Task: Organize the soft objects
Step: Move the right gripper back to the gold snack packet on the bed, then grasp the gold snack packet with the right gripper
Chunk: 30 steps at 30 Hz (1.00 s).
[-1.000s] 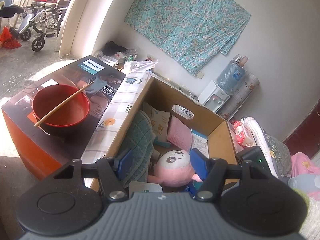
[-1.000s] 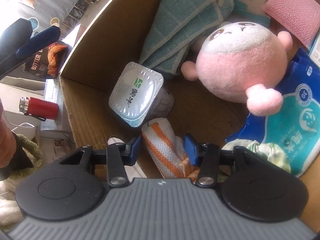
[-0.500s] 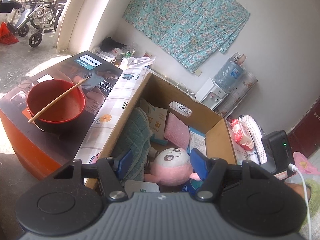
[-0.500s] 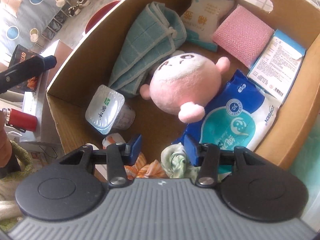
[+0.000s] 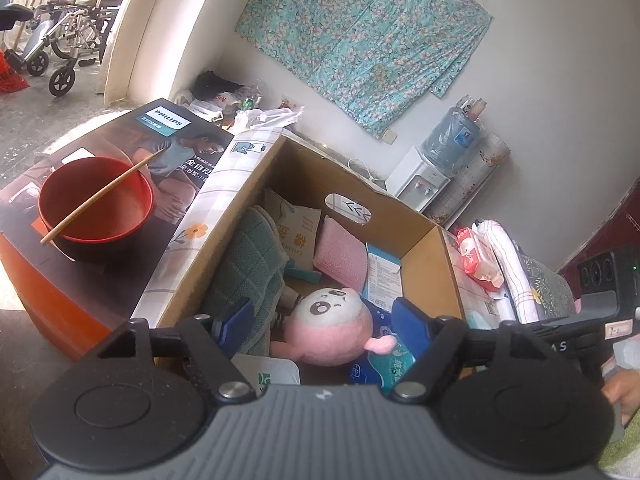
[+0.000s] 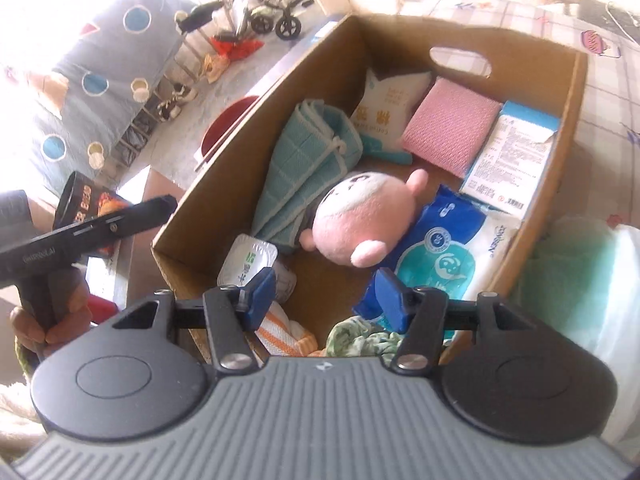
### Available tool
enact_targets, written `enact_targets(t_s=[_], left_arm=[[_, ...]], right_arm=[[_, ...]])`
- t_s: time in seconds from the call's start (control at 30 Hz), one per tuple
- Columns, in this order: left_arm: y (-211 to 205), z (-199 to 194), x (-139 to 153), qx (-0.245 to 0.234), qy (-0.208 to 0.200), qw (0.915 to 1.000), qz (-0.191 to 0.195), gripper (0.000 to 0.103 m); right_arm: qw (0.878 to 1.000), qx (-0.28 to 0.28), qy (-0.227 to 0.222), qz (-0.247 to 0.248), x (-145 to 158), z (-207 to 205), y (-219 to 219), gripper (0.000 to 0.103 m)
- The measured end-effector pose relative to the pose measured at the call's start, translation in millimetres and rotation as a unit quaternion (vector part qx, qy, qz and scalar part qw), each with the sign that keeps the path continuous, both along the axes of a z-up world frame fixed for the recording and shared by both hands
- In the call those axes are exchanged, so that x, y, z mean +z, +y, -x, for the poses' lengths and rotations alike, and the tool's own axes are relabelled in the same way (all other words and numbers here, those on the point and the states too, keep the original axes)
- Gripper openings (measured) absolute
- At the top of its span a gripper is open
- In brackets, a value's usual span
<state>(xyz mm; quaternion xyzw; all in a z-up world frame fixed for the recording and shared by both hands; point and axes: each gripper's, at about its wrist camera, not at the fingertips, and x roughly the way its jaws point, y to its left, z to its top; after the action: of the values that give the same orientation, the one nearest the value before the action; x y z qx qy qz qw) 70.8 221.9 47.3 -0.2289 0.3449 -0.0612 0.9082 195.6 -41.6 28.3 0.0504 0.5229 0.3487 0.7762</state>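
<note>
Plush toy (image 6: 362,216), pink with a white face, lies in the middle of the cardboard box (image 6: 576,92), touching the folded teal towel (image 6: 308,168) at its 9 o'clock and resting partly on the blue tissue pack (image 6: 440,252) at its 4 o'clock. It looks light and squashy, unlikely to slip or break; the round body is the best place to pinch, since the small ears and limbs would likely stretch or pull free.

Both grippers hang over the box with nothing between their pads. The left gripper (image 5: 324,326) stands wide and the right gripper (image 6: 326,294) moderately wide, both having just been opening.

Only the right wrist view shows the near end of the box: a sealed cup (image 6: 248,260) at 7 o'clock of the toy, an orange-striped cloth (image 6: 280,330) and a green patterned cloth (image 6: 360,338). The left wrist view alone shows the red bowl (image 5: 94,206) with a chopstick (image 5: 104,196) at 9 o'clock of the box.
</note>
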Motion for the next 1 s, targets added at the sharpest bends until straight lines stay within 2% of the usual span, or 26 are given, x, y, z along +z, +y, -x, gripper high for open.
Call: enact_targets(t_s=[0.1, 0.2, 0.23, 0.33, 0.43, 0.57, 0.67, 0.83, 1.0], left_arm=[[-8.6, -4.0, -0.8, -0.005, 0.001, 0.9999, -0.012, 0.088], [-18.7, -8.0, -1.2, -0.008, 0.004, 0.9995, -0.031, 0.092], [-21.7, -9.1, -1.5, -0.009, 0.005, 0.9993, -0.037, 0.093], [-29.0, -10.8, -2.5, -0.01, 0.005, 0.9987, -0.05, 0.095], [-33.3, -12.1, -3.7, -0.009, 0.007, 0.9983, -0.057, 0.095], [-36.3, -15.8, -5.4, -0.004, 0.016, 0.9978, -0.064, 0.096], [-39.8, -17.2, -5.4, 0.002, 0.023, 0.9974, -0.069, 0.096], [-45.9, -19.4, -3.8, 0.011, 0.032, 0.9966, -0.075, 0.096], [-51.1, -25.1, -1.9, 0.017, 0.042, 0.9957, -0.081, 0.096]], right_arm=[[0.994, -0.085, -0.061, -0.006, 20.3, 1.0, -54.0, 0.064], [0.978, -0.171, -0.113, 0.025, 29.9, 3.1, -105.8, 0.069], [0.969, -0.208, -0.126, 0.045, 30.8, 3.6, -126.1, 0.07], [0.947, -0.279, -0.135, 0.083, 20.5, 5.9, -173.7, 0.07], [0.938, -0.309, -0.114, 0.105, -4.8, 8.4, -204.4, 0.07], [0.937, -0.316, -0.093, 0.115, -41.4, -1.9, -220.2, 0.069], [0.945, -0.291, -0.088, 0.118, -62.7, -24.7, -213.5, 0.068], [0.954, -0.229, -0.097, 0.166, -86.3, -72.9, -189.3, 0.067], [0.966, -0.176, -0.074, 0.176, -109.1, -104.0, -174.7, 0.066]])
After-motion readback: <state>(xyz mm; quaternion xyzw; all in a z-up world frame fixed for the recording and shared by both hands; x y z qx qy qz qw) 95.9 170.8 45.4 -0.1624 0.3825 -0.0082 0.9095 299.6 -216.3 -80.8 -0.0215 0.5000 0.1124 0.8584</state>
